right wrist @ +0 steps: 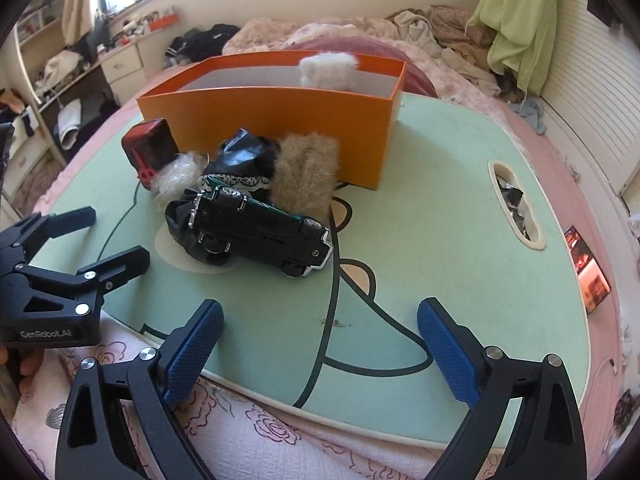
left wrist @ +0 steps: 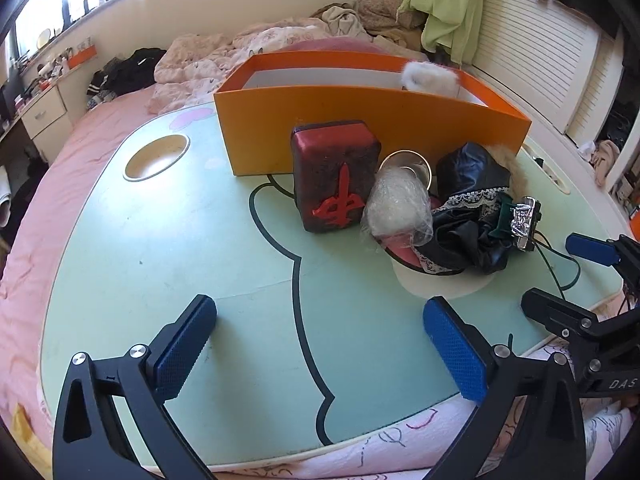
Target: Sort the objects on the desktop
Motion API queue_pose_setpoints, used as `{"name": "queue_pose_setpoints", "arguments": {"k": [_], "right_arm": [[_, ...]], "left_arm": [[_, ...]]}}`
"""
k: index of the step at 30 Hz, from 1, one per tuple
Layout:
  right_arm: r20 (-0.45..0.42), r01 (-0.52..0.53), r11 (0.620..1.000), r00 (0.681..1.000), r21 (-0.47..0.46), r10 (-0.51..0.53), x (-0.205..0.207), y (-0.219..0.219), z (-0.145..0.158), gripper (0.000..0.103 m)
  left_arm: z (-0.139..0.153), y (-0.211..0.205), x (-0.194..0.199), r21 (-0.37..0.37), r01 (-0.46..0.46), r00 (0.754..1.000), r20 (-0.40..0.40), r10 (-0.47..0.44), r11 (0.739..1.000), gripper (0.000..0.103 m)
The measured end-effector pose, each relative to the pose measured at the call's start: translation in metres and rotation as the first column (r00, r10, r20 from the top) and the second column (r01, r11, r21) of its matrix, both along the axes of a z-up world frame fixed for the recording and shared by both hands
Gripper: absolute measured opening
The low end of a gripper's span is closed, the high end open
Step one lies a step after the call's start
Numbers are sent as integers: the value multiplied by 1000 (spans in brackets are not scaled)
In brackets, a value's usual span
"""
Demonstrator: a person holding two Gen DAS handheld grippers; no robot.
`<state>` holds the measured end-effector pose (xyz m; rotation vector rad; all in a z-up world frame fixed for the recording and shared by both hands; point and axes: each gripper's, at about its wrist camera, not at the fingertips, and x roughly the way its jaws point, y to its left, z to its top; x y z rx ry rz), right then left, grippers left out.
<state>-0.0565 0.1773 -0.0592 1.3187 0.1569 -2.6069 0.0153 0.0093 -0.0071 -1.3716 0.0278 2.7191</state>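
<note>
Both grippers, left gripper [left wrist: 320,344] and right gripper [right wrist: 320,344], hover at the near table [left wrist: 160,240] edge, fingers wide open, empty. The pile sits mid-table before the orange box [right wrist: 280,120]: rigid toy car [right wrist: 260,232], probably graspable across its body, squishy red block [left wrist: 334,176], floppy black cloth [left wrist: 472,208], fuzzy tan fur [right wrist: 306,172].

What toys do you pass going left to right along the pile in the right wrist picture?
Red mahjong block → crinkly clear wrap → black toy car → furry tan pouch, which stands just behind the car's right end.
</note>
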Motion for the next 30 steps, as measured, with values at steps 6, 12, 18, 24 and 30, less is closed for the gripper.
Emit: {"name": "queue_pose_setpoints", "arguments": {"k": [6,12,18,24,30], "right_arm": [[-7,11,1000,1000,-20,-12,3,0,4,98],[-12,5,997,1000,-71,-6,1,4,6,99],[-14,2,994,1000,-106,-3,2,6,8,100],[-17,2,992,1000,-130,-4,3,10,9,100],[-18,2,991,1000,-135,-4,3,11,9,100]], "left_arm": [[3,-1,0,2,-1,1000,-2,1,1000,103],[3,-1,0,2,0,1000,-2,0,1000,103],[3,-2,0,2,0,1000,-2,0,1000,103],[3,-1,0,2,0,1000,-2,0,1000,103],[3,-3,0,3,1,1000,-2,-1,1000,103]]}}
